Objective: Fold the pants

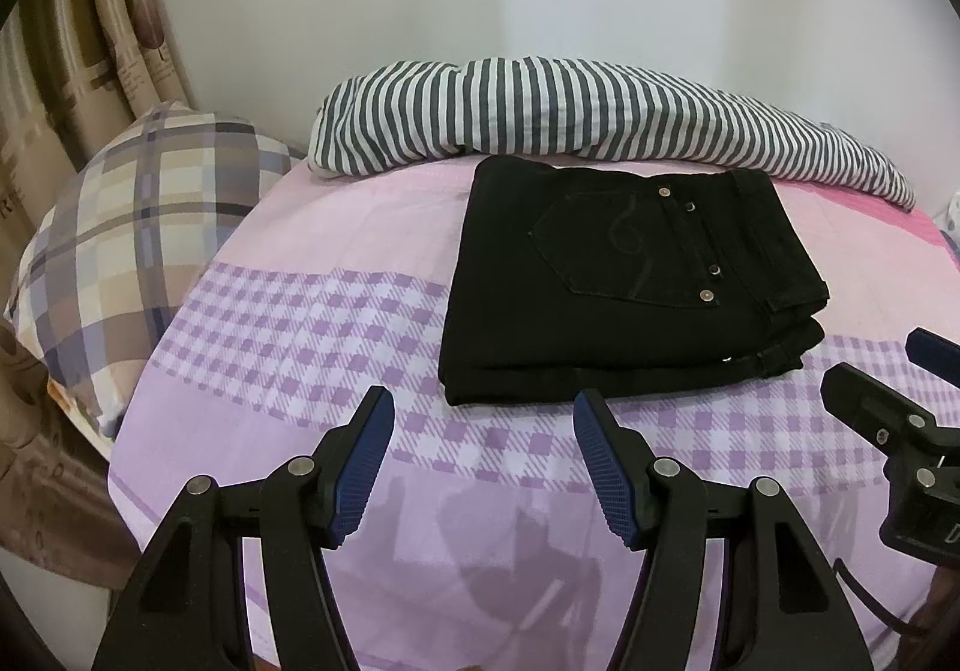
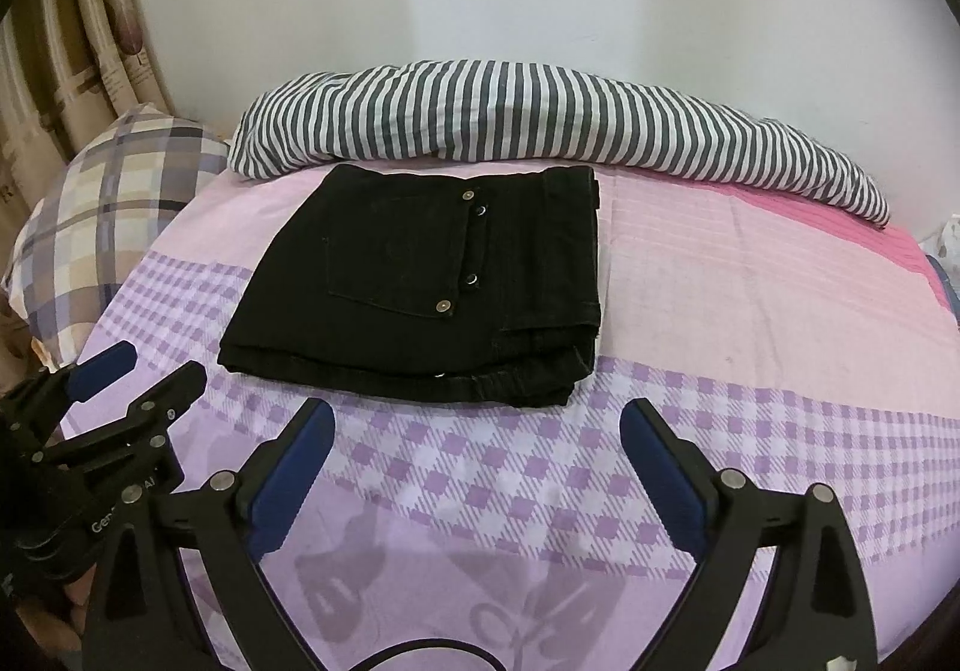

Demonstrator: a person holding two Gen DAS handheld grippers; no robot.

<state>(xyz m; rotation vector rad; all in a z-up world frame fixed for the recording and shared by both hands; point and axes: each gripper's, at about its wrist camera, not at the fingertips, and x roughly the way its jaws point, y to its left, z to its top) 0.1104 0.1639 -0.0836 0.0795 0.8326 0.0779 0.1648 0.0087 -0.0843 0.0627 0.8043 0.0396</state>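
The black pants (image 1: 624, 287) lie folded into a compact rectangle on the bed, back pocket and rivets facing up. They also show in the right wrist view (image 2: 420, 281). My left gripper (image 1: 483, 419) is open and empty, hovering just in front of the pants' near edge. My right gripper (image 2: 477, 431) is open and empty, also in front of the near edge. The right gripper shows at the right edge of the left wrist view (image 1: 888, 377). The left gripper shows at the left edge of the right wrist view (image 2: 138, 377).
The bed has a pink and purple checked sheet (image 1: 300, 347). A grey-and-white striped pillow (image 1: 540, 119) lies along the wall right behind the pants. A plaid pillow (image 1: 138, 227) sits at the left, with a curtain (image 1: 72, 41) beyond it.
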